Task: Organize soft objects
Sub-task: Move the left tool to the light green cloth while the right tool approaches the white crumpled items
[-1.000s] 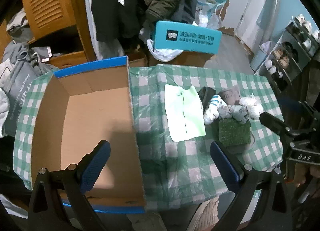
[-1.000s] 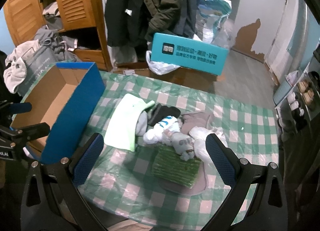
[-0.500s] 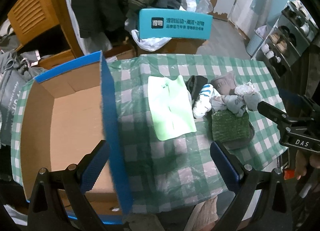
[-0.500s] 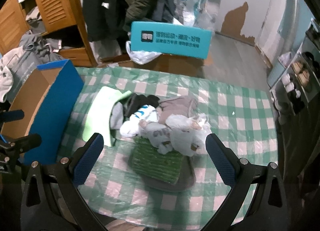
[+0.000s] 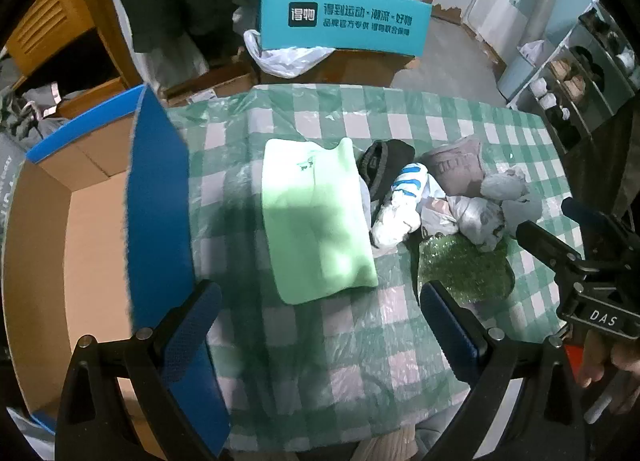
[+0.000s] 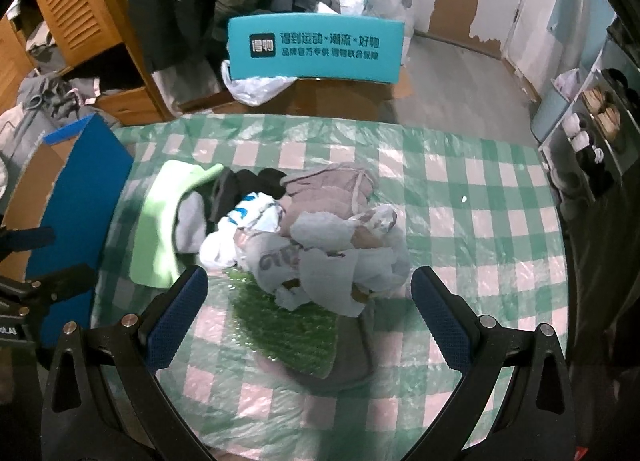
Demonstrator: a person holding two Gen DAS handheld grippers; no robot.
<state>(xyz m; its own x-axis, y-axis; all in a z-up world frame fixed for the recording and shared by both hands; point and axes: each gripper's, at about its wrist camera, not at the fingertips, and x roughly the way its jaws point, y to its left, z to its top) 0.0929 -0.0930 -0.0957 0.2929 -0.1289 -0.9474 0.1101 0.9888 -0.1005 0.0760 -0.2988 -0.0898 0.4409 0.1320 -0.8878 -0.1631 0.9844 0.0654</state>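
The left gripper [image 5: 318, 335] hangs above the near edge of the table [image 5: 320, 361], its blue fingers [image 5: 192, 325] wide apart and holding nothing. The right gripper [image 6: 306, 317] is also spread wide and empty, and it hovers over the pile of soft things.

On the green checked cloth lies a folded light green garment [image 5: 316, 221], flat, near the middle of the table. Just to its right is a heap: a black item [image 5: 384, 165], a white and blue sock [image 5: 400, 205], a brownish-grey piece [image 5: 456, 169] and some crumpled white and grey pieces [image 6: 344, 257]. They touch and partly cover each other. A green rough pad [image 6: 288, 325] lies under the near side of the heap, maybe on a dark mat, but this is blurred.

An open cardboard box [image 5: 92, 229] with blue outer walls stands at the left side of the table, empty inside as far as it shows. Behind the table a teal box [image 5: 344, 23] stands.
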